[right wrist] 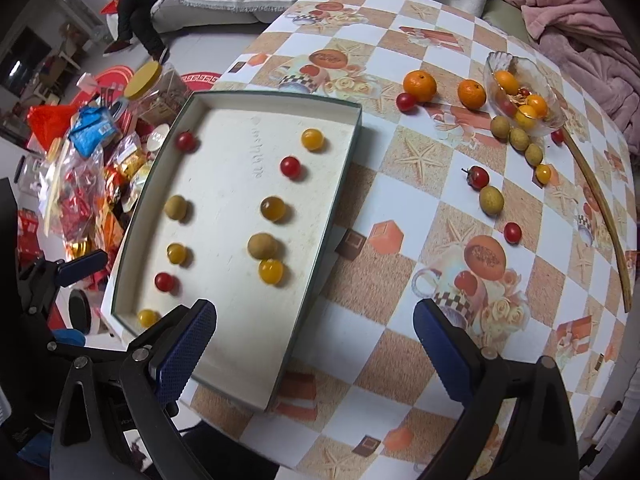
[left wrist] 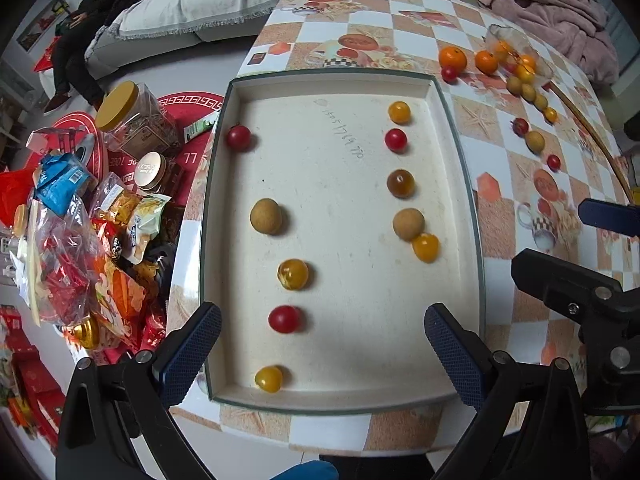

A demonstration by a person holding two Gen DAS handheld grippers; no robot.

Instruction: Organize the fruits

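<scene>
We see the table (right wrist: 400, 208) bearing, at 9 o'clock, the tray (left wrist: 224, 240) with ten fruits in two columns, while at 2 o'clock the bowl (right wrist: 536, 80), two oranges (right wrist: 419, 85) and scattered small fruits (right wrist: 490, 199) remain unsorted; we judge the task roughly half done. The left gripper (left wrist: 322, 354) and right gripper (right wrist: 316, 350) hover released, empty. The tray's middle and the table at 6 o'clock offer open room.
</scene>
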